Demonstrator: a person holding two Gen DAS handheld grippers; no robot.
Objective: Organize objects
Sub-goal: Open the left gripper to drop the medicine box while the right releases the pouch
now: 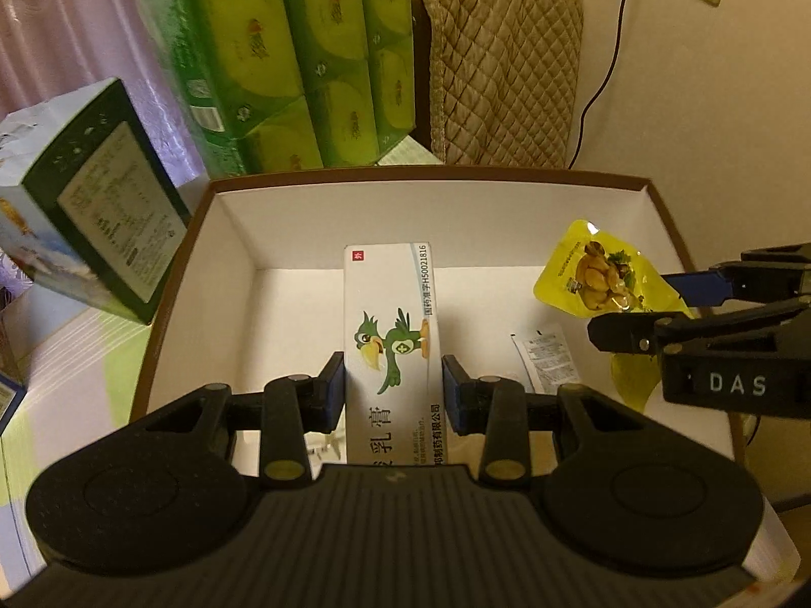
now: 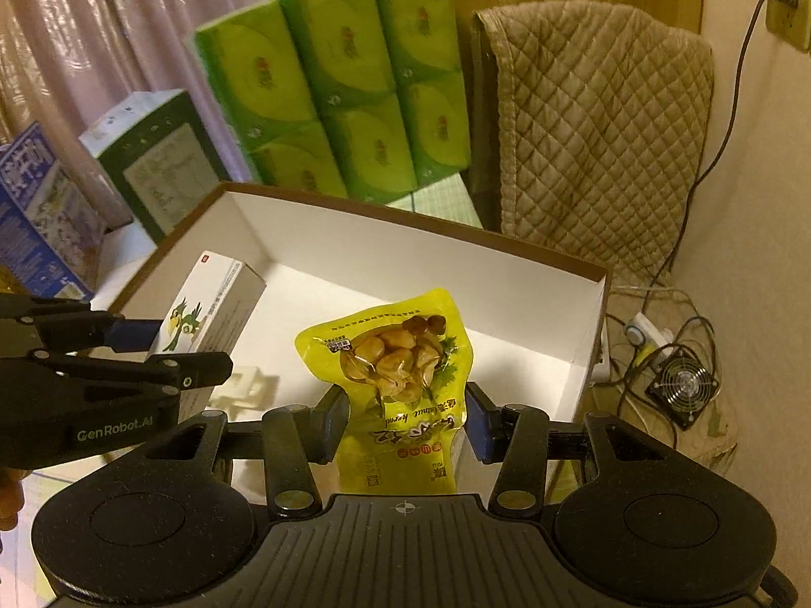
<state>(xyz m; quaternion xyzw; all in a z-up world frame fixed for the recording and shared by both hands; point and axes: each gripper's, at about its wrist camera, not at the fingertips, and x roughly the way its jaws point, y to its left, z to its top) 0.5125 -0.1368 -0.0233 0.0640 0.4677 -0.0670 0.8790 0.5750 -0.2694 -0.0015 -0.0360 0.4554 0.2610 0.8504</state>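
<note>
One white tray (image 1: 238,233) fills mid-frame, with six green tissue packs (image 1: 304,50) at upper left behind it; over the tray, the left gripper (image 1: 393,387) clamps one parrot carton (image 1: 390,334) and the right gripper (image 2: 408,420) clamps one yellow pouch (image 2: 395,354), at right above one small sachet (image 1: 547,354) on the floor

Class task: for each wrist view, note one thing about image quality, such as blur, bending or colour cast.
Left wrist view: the green tissue packs and the dark carton are smeared, while the ointment box stays sharp. Right wrist view: fisheye bends the storage box rim, and warm yellowish light tints the snack pouch.
</note>
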